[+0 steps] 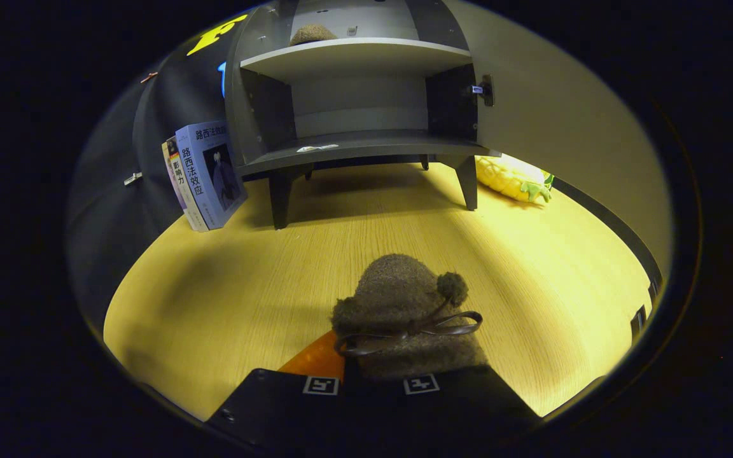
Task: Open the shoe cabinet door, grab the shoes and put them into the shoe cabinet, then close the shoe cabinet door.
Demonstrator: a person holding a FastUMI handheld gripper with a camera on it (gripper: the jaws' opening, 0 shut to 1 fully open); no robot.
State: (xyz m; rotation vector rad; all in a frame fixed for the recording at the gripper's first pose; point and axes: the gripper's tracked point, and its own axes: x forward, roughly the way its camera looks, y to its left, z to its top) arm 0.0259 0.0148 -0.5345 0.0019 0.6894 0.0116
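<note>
Pale wood-grain floor [214, 280] is spreading under everything, lit yellow. Far left, two books [204, 175] are leaning together against the dark wall, just beside the cabinet [354, 83]. The grey cabinet is standing open on short legs beyond the fingers; its upper shelf [354, 56] is holding one brown fuzzy shoe [312, 33] toward the left side, and the lower shelf [366, 145] is carrying only a small pale scrap [317, 148]. The door [570, 121] is swinging wide to the right, hinge [484, 90] showing on its inner edge. A yellow corn plush [513, 179] is lying on the floor behind the cabinet's right leg, by the door. Close in, the gripper [376, 381] is pinching the second brown shoe [404, 318], both fingers pressing its heel end, toe pointing toward the cabinet, pom-pom and ribbon bow [417, 327] on top. The shoe is sitting well short of the cabinet.
</note>
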